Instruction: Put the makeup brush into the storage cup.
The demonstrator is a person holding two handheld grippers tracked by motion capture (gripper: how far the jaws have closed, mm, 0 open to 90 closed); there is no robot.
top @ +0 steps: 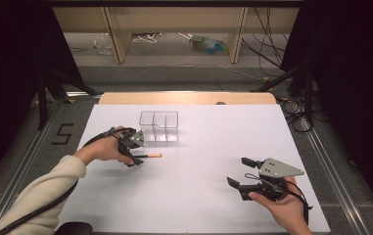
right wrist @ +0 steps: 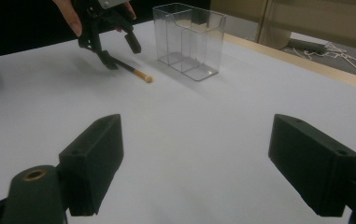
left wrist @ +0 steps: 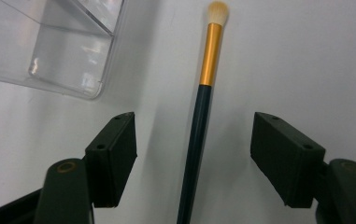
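A makeup brush (top: 152,155) with a dark handle, gold ferrule and pale bristles lies flat on the white table sheet (top: 198,196). My left gripper (top: 137,153) is lowered over the handle. In the left gripper view the brush (left wrist: 199,135) runs up between the two jaws, with a gap on each side, so my left gripper (left wrist: 192,119) is open around it. From the right gripper view, the brush (right wrist: 131,69) pokes out from under the left gripper (right wrist: 119,51). My right gripper (top: 237,170) hovers at the front right, open with nothing between its jaws.
A clear plastic organizer (top: 159,126) with upright compartments stands just behind the brush, close to the left gripper; its corner (left wrist: 59,46) is at the upper left of the left gripper view. A wooden strip (top: 189,98) edges the table's far side.
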